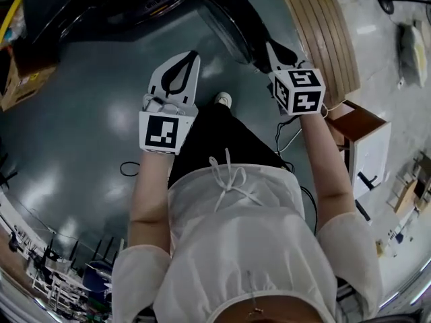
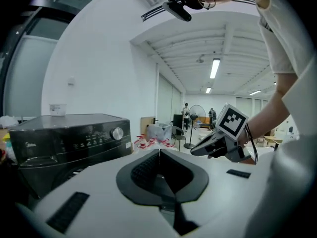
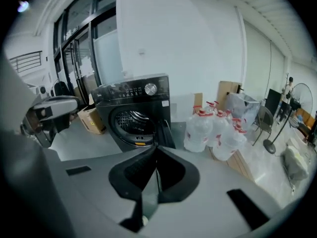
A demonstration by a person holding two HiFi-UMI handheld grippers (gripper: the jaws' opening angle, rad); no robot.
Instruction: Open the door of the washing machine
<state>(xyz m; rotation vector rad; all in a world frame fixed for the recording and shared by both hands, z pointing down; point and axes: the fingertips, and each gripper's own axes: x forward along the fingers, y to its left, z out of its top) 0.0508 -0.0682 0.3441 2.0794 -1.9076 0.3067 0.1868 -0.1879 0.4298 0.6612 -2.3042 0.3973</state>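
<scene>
The black front-loading washing machine [image 3: 133, 110] stands on the grey floor with its round door [image 3: 166, 132] swung open to the right, and the metal drum [image 3: 128, 120] shows inside. In the head view the machine [image 1: 114, 5] is at the top and the open door [image 1: 232, 29] juts toward me. My left gripper [image 1: 193, 56] hangs in the air in front of the machine, shut and holding nothing. My right gripper [image 1: 271, 47] is beside the door's edge, shut and holding nothing. In the left gripper view the machine [image 2: 69, 138] is at the left.
Several large water bottles [image 3: 214, 128] stand right of the machine on a wooden pallet [image 1: 323, 25]. A cardboard box [image 3: 91, 119] sits left of the machine. A small wooden-topped cabinet [image 1: 367, 143] is at my right. A standing fan [image 3: 277, 118] is further off.
</scene>
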